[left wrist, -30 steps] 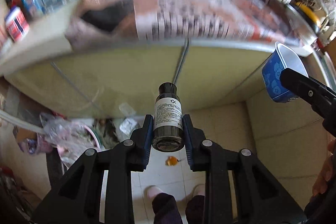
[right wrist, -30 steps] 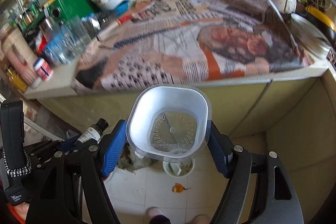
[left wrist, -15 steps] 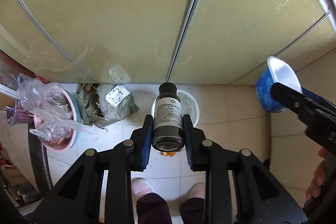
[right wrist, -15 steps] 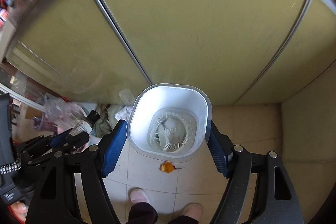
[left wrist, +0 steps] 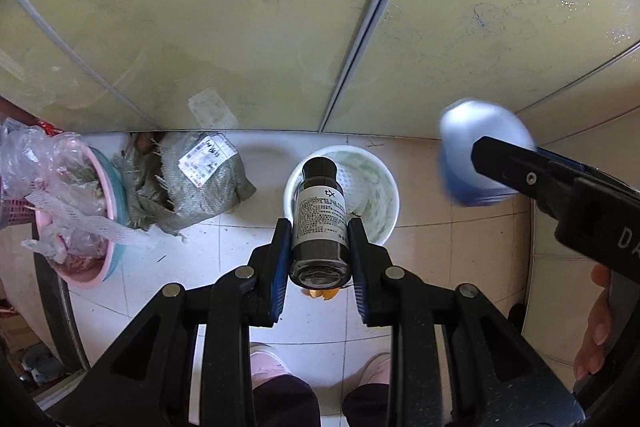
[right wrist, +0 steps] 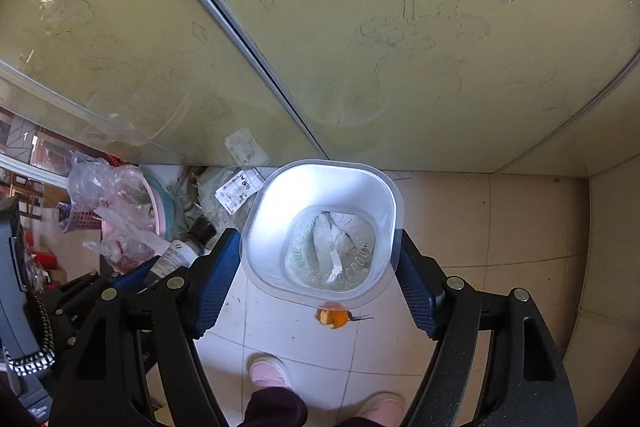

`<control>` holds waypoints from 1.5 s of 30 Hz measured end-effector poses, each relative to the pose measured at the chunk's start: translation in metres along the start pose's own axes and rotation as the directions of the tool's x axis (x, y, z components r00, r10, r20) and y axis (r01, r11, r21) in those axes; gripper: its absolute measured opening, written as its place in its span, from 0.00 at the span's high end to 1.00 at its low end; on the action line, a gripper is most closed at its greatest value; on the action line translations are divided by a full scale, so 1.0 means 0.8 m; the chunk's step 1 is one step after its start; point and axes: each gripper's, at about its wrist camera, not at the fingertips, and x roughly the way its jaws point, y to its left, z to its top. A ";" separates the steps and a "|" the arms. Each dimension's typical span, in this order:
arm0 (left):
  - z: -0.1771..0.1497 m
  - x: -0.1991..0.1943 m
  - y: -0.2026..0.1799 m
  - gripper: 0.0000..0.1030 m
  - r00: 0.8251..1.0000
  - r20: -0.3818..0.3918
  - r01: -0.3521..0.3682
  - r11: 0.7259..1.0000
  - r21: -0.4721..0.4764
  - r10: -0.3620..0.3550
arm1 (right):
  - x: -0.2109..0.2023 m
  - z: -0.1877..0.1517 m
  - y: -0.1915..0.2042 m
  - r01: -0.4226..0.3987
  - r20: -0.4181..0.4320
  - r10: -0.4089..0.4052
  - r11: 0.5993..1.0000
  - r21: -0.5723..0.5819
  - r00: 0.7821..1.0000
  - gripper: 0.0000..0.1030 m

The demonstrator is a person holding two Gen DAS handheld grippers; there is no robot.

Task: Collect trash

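My left gripper (left wrist: 319, 251) is shut on a dark bottle (left wrist: 319, 223) with a white label and black cap, held above the white trash bin (left wrist: 380, 195) on the floor. My right gripper (right wrist: 320, 279) is shut on a clear square plastic cup (right wrist: 322, 231); through its bottom the bin shows directly below. In the left wrist view the cup (left wrist: 480, 155) looks blue and blurred, to the right of the bin. The bottle also shows in the right wrist view (right wrist: 188, 247), at the lower left.
A yellow-green cabinet front (left wrist: 240, 7) rises behind the bin. A grey woven sack (left wrist: 200, 183) and a pink basin (left wrist: 92, 227) with plastic bags sit left of the bin. An orange peel scrap (right wrist: 334, 317) lies on the tiled floor by my slippers (right wrist: 268, 371).
Both grippers have tilted down from the cluttered countertop to the floor. The bottle and the cup now hang over the white bin, closer to it than half a second ago.
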 end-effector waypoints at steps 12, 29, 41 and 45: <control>0.026 0.002 -0.031 0.52 1.000 -0.009 0.014 0.998 0.054 -0.014 | -0.041 0.004 -0.029 0.057 0.046 -0.054 0.997 -0.048 0.997 0.30; 0.020 -0.359 -0.080 0.52 0.968 0.251 -0.025 0.999 0.034 0.016 | -0.369 0.002 0.004 0.069 0.307 -0.052 0.996 -0.047 0.950 0.30; -0.091 -0.741 -0.141 0.49 0.763 0.641 0.008 0.993 0.117 -0.082 | -0.700 -0.095 0.086 0.048 0.689 0.062 0.989 -0.140 0.722 0.30; -0.154 -0.832 -0.138 0.45 0.663 0.737 -0.004 0.983 0.182 -0.134 | -0.749 -0.145 0.120 0.059 0.770 0.082 0.986 -0.153 0.632 0.30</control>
